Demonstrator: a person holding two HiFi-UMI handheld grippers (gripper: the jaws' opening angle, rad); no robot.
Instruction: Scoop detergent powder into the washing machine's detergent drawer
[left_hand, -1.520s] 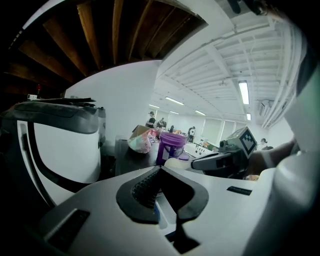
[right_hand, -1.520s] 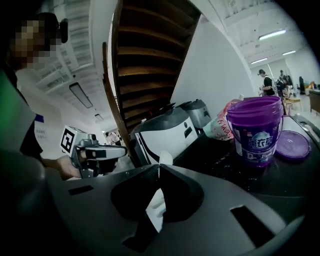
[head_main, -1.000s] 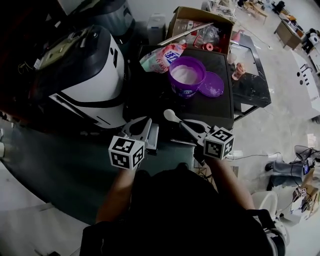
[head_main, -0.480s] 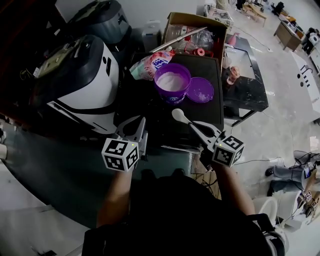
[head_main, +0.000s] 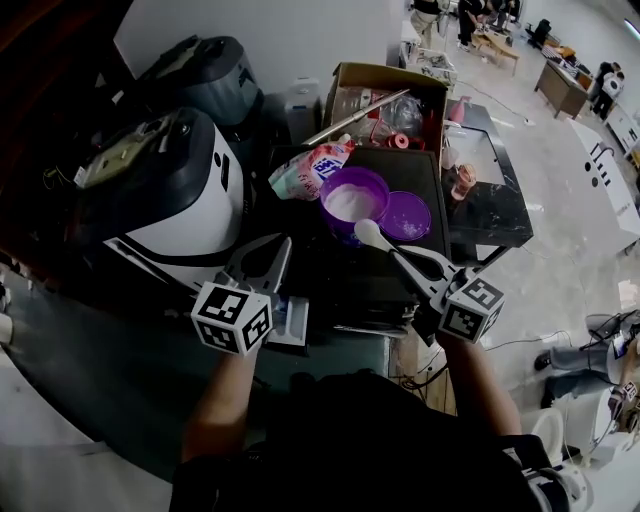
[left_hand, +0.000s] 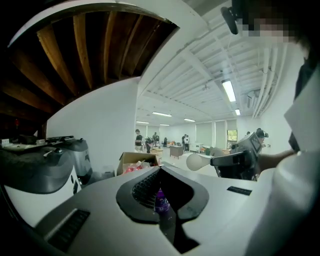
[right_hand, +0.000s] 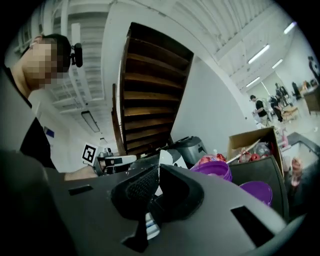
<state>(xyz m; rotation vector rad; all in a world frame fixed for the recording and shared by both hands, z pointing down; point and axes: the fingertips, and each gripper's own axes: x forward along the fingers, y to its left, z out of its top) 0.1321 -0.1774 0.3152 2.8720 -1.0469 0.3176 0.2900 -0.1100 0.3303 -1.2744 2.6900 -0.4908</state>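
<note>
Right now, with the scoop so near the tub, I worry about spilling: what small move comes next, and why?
Probably tip the white scoop, clamped in the right gripper, forward and down into the powder in the open purple tub: its bowl hangs at the tub's near rim.

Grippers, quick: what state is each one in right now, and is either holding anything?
Left gripper: shut, nothing held between the jaws.
Right gripper: shut on the white scoop.
</note>
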